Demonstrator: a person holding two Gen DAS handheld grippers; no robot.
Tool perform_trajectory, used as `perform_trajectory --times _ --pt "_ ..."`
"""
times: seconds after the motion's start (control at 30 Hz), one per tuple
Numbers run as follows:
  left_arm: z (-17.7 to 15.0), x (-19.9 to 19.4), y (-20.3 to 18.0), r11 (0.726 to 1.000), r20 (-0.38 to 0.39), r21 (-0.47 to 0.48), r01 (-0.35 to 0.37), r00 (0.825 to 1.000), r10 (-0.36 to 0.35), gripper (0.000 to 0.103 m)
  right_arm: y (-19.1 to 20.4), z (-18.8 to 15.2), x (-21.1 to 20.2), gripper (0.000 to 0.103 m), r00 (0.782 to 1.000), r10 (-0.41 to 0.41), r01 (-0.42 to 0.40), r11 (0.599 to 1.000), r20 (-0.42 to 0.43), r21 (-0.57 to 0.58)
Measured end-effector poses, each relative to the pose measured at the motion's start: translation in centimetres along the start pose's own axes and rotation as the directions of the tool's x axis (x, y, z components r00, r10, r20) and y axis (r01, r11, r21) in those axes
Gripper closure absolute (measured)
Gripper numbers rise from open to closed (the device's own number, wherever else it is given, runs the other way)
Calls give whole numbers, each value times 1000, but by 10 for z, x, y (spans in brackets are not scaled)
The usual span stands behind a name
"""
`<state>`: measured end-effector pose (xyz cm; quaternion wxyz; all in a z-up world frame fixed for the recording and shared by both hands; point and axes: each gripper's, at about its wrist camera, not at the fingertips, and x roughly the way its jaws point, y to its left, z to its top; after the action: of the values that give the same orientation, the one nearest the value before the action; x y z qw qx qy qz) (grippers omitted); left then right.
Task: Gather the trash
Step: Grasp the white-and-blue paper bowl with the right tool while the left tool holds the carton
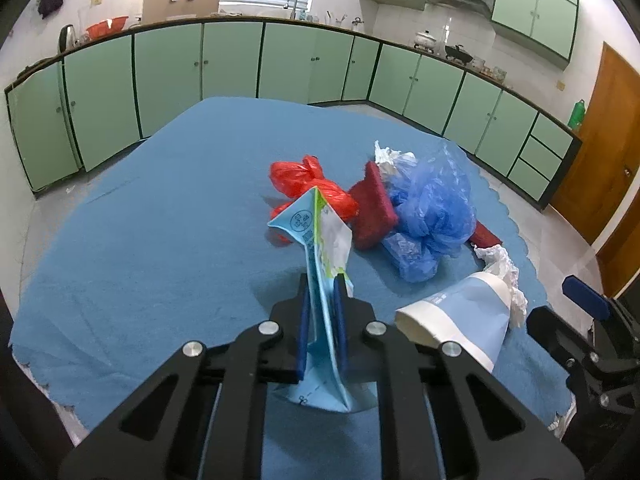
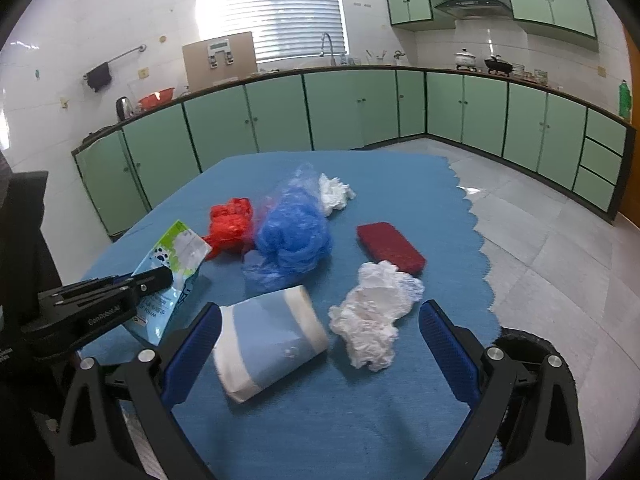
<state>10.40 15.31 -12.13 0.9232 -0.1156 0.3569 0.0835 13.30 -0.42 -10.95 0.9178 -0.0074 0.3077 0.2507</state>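
My left gripper (image 1: 322,284) is shut on a light blue and green snack pouch (image 1: 320,248), held upright above the blue cloth; it also shows in the right wrist view (image 2: 176,256). My right gripper (image 2: 320,328) is open and empty, just above a crushed blue and white paper cup (image 2: 270,344) and a white crumpled tissue (image 2: 376,316). Further back lie a red plastic bag (image 2: 230,226), a blue plastic bag (image 2: 294,236), a dark red sponge (image 2: 390,248) and another white tissue (image 2: 334,194).
The trash lies on a blue cloth (image 2: 360,408) spread over the floor. A black round rim (image 2: 528,340) shows at the lower right of the right wrist view. Green kitchen cabinets (image 2: 348,108) line the walls behind, tiled floor (image 2: 540,232) to the right.
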Motion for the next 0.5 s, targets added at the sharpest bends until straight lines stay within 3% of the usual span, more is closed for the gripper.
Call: perform_trajectory --times 0.27,0.5 --pt "-4 -14 20 998 19 13 -56 998 56 93 24 -3 13 6 998 55 -57 997 -33 -58" --pt "-6 -12 28 997 13 14 -80 997 80 93 32 -7 34 6 996 47 -55 993 -78 -109"
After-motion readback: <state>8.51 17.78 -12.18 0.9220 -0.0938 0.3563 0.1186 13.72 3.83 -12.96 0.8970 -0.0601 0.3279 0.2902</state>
